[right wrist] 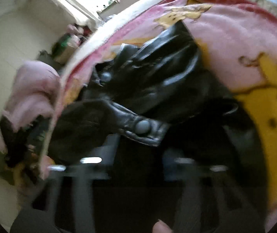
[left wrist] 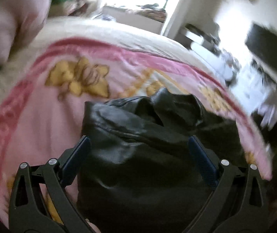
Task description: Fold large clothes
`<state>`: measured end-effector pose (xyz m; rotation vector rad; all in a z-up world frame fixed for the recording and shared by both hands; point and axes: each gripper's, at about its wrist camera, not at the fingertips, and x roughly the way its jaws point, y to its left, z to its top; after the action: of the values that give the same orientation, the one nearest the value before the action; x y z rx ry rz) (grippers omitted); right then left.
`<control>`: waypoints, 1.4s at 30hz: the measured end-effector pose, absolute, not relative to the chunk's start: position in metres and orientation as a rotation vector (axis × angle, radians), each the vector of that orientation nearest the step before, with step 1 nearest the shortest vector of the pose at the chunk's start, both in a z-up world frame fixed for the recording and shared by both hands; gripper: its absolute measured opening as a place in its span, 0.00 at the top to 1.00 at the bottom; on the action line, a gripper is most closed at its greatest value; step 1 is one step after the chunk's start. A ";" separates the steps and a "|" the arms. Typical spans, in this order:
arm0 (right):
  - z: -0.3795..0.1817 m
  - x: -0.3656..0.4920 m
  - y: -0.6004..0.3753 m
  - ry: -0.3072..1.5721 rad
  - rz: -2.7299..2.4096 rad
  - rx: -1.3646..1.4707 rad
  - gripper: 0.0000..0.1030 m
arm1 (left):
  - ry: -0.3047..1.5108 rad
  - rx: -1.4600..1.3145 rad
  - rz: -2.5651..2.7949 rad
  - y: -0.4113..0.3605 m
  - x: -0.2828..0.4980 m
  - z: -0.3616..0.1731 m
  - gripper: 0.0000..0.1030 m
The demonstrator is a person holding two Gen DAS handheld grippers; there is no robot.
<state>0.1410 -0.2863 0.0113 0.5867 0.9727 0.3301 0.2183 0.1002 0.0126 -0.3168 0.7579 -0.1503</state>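
a pink blanket (left wrist: 41, 120) with yellow flower prints covers the bed and fills both views. on it lies a black leather jacket (left wrist: 138, 136), bunched and creased, running from centre to 6 o'clock in the left wrist view. in the right wrist view a strap with a grey snap button (right wrist: 142, 126) crosses the centre. the left gripper (left wrist: 137, 145) is spread wide above the jacket, holding nothing. the right gripper (right wrist: 138, 167) is smeared by blur; cannot tell its opening.
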 end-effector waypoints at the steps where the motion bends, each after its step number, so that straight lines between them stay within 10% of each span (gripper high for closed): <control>1: 0.017 0.141 -0.283 0.938 0.348 0.575 0.86 | 0.755 -0.323 -0.132 0.105 0.217 0.012 0.09; 8: 0.098 0.152 -0.250 0.715 0.390 0.222 0.90 | 0.706 -0.330 -0.069 0.112 0.224 0.020 0.11; 13: 0.116 0.173 -0.242 0.681 0.348 0.054 0.90 | 0.735 -0.269 -0.091 0.095 0.238 0.013 0.59; 19: 0.078 0.187 -0.249 0.743 0.253 0.019 0.90 | 0.835 -0.262 -0.116 0.086 0.253 -0.012 0.84; 42: 0.092 0.176 -0.271 0.650 0.144 0.081 0.72 | 0.968 -0.202 -0.136 0.067 0.254 -0.047 0.85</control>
<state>0.1765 -0.2711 0.0924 0.0812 0.6504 0.1442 0.2542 0.0667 -0.0466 -0.2019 0.9678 -0.1358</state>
